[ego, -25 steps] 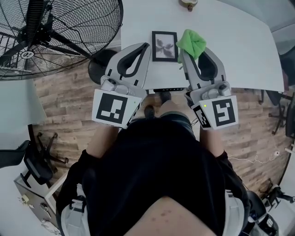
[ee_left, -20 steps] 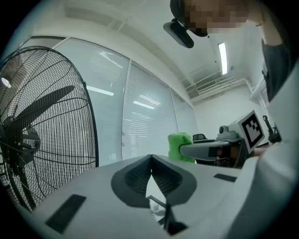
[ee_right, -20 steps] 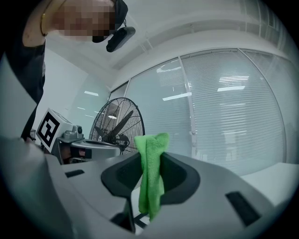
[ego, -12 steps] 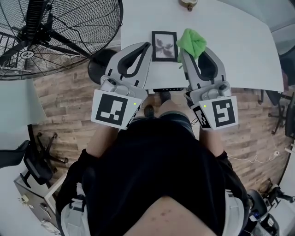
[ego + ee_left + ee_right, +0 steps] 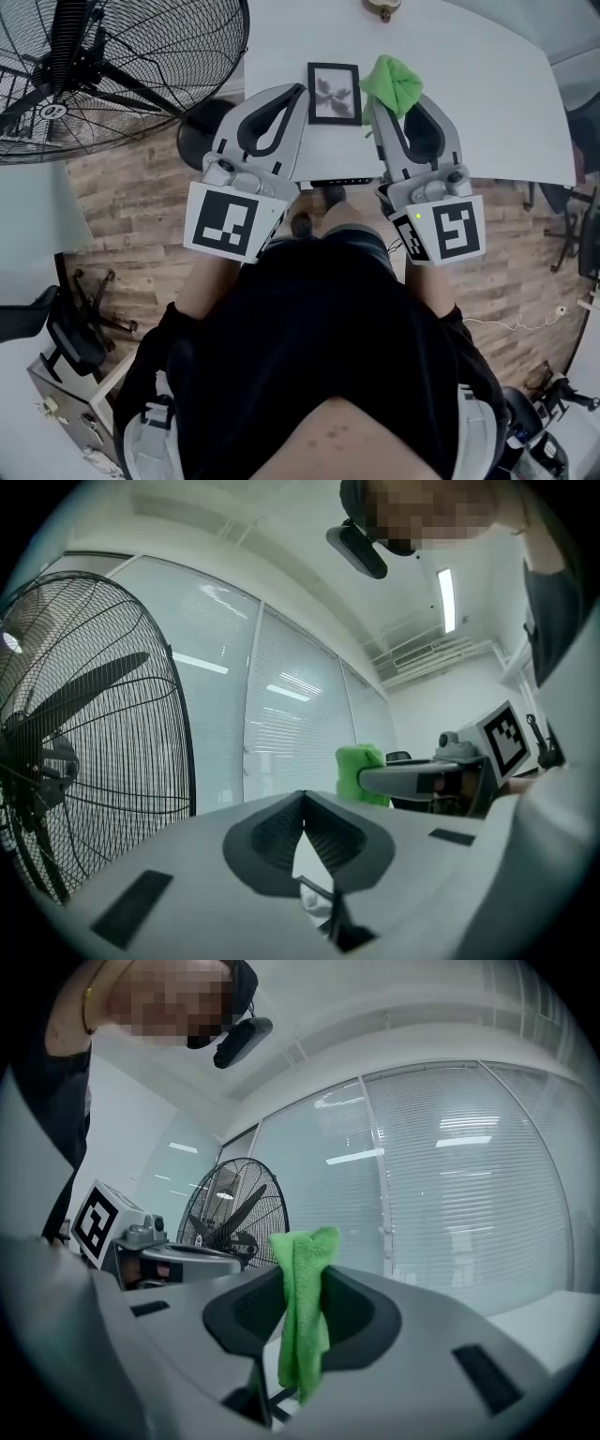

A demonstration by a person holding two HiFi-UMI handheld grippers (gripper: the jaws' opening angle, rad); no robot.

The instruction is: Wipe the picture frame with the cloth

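The right gripper [image 5: 302,1274] is pinching the green cloth [image 5: 300,1335] between its jaws. The fabric is bunching up above the tips and hanging below them in a loose fold. The left gripper [image 5: 303,799] is carrying nothing, and its jaws are meeting at the tips. The person is holding both side by side over the near edge of the white worktop [image 5: 469,103], pointing out across it.

The picture frame [image 5: 334,93] is sitting on the worktop just beyond the tips and between them, right beside the cloth's bunched end. Whether the cloth is touching it, and whether it is lying flat or standing propped, cannot be told from these views. It is showing a dark border around a pale print.

The cloth is looking soft, light and limp, so only the free bunch past the tips will be doing any wiping. The frame is looking small, stiff and light — probably glazed, so slick and breakable, and likely to skid under a stroke. The empty left jaws would be better steadying it by the dark border at an edge or corner than pressing on the face.

No container is showing. Further out, a large fan [image 5: 112,66] is standing left of the worktop, and a small round object [image 5: 384,7] is being cut off at the far edge.
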